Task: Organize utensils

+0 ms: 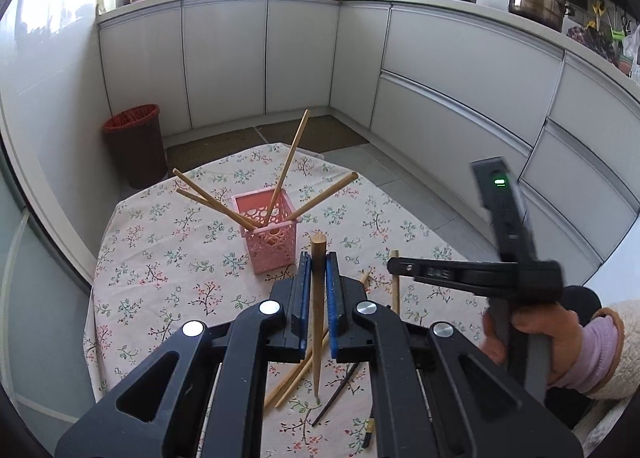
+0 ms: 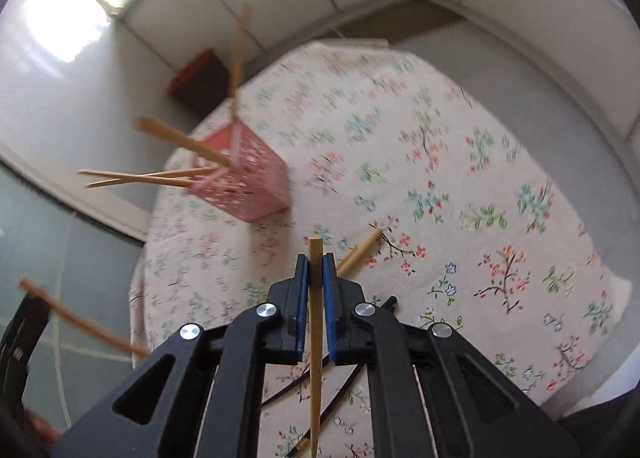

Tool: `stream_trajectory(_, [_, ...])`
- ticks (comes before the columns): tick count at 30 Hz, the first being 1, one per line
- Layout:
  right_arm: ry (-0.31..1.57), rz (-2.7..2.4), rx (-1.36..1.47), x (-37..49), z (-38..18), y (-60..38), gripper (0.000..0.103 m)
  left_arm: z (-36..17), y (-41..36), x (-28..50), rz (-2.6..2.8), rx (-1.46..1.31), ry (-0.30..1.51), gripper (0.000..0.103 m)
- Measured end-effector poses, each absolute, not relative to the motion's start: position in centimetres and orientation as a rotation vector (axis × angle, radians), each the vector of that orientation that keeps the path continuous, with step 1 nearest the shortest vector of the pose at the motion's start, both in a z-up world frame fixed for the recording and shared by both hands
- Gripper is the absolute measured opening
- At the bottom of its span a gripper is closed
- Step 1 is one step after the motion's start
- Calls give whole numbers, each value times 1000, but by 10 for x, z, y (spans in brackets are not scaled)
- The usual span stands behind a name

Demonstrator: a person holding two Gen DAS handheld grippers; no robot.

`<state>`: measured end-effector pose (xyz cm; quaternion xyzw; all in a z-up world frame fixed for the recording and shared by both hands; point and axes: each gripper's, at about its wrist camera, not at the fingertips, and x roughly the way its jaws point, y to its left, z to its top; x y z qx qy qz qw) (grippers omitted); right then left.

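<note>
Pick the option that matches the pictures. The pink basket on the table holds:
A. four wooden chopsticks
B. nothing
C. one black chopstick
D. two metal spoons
A: in the left wrist view, four wooden chopsticks lean out of the pink basket in different directions, while each gripper's jaws clamp one more wooden chopstick.
</note>
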<state>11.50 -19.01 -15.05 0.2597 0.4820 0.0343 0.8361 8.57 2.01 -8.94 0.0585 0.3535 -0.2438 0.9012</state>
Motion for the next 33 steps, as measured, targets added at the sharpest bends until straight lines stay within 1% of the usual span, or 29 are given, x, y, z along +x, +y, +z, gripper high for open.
stream_trajectory(5, [911,163,458,82,-102,-191,8,-82,19,79,-480,88,735,7])
stream_trajectory(13, [829,191,396,62,-49,-208,8,-53,12,71,-455,82,704,7])
stream_trajectory(16, [824,197,398,63,-40,-216,8,-54,9,73,-469,93,734,7])
stream_trajectory(17, [839,196,379,64,-41,-216,8,-61,8,77,-476,93,775,8])
stream_trajectory(18, [854,194,378,65,-46,-216,8,-69,10,79,-460,90,804,10])
stream_trajectory(19, [867,194,389,64,-51,-217,8,-80,14,81,-424,80,829,17])
stream_trajectory(20, [875,205,411,62,-56,-219,8,-90,21,83,-396,56,858,34])
stream_trajectory(21, [870,214,424,58,-60,-220,8,-97,31,84,-369,20,880,41])
stream_trajectory(22, [857,214,424,56,-61,-221,8,-103,44,85,-330,-33,899,53])
stream_trajectory(24, [836,209,418,55,-63,-222,8,-114,71,89,-261,-137,978,54])
stream_trajectory(26, [837,224,449,59,-65,-226,8,-132,84,94,-198,-140,1140,55])
stream_trajectory(28, [836,233,476,63,-68,-230,8,-161,77,95,-198,-13,1324,55])
stream_trajectory(31, [832,231,492,64,-76,-235,8,-199,48,92,-252,179,1443,55])
stream_trajectory(33, [847,230,514,66,-82,-240,8,-220,27,96,-283,270,1479,55])
